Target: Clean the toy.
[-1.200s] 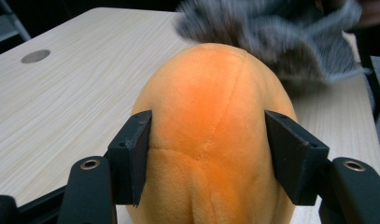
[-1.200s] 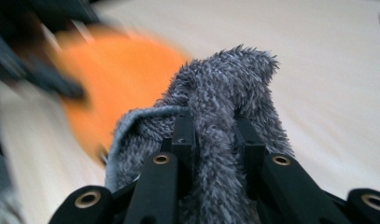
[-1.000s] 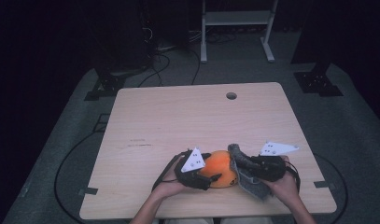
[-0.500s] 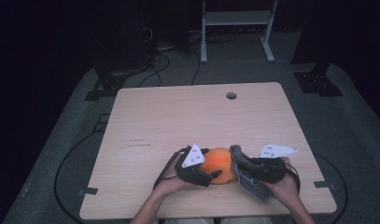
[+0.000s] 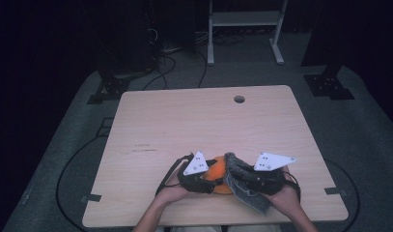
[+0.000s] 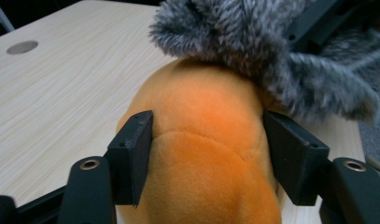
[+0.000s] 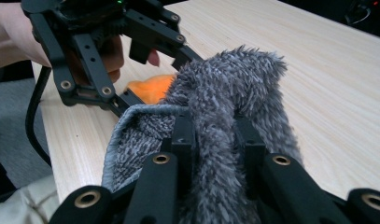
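My left gripper (image 5: 209, 180) sits near the front edge of the table (image 5: 194, 121), a little left of that edge's middle. Its jaws have just been closing, and in the left gripper view they now press on both flanks of the orange plush toy (image 6: 201, 154), so I hold it there. The toy lies on the tabletop between my two hands, just inside the front edge, with its rounded end pointing toward the far side.

Against the toy's right side lies the grey fuzzy cloth (image 5: 242, 181), which touches the toy and partly drapes over its top; in the left gripper view a shaggy fold of it hangs over the orange fabric. One flap of the cloth trails toward the front edge, close to my right wrist.

My right gripper (image 5: 242, 182) comes in from the right, also near the front edge. Its jaws are pinched narrow on a raised fold of the cloth (image 7: 225, 140), with pile bulging out on either side of them.
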